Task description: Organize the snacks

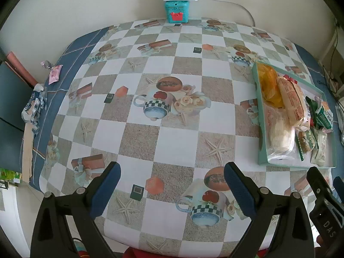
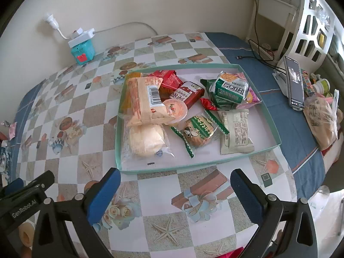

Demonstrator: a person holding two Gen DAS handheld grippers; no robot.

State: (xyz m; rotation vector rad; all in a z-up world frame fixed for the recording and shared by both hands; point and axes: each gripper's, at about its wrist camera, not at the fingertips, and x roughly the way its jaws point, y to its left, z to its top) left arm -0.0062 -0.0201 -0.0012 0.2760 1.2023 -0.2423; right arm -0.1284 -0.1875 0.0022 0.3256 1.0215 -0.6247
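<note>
A shallow teal-rimmed tray [image 2: 273, 126] holds several snack packs: an orange wafer pack [image 2: 144, 101], a clear-bagged bun [image 2: 146, 139], red packs [image 2: 187, 92], a green cracker pack [image 2: 232, 90], a green cookie pack [image 2: 197, 131] and a white pack [image 2: 235, 132]. The tray also shows at the right of the left wrist view [image 1: 261, 150]. My right gripper [image 2: 175, 191] is open and empty, just short of the tray's near rim. My left gripper [image 1: 172, 182] is open and empty over the checkered tablecloth [image 1: 150, 129], left of the tray.
A teal box with a white power strip on it [image 1: 177, 10] stands at the far wall. A pink wrapper [image 1: 54, 74] and crumpled wrappers [image 1: 35, 103] lie at the table's left edge. A phone [image 2: 294, 81], cables and a bagged item [image 2: 322, 122] sit right of the tray.
</note>
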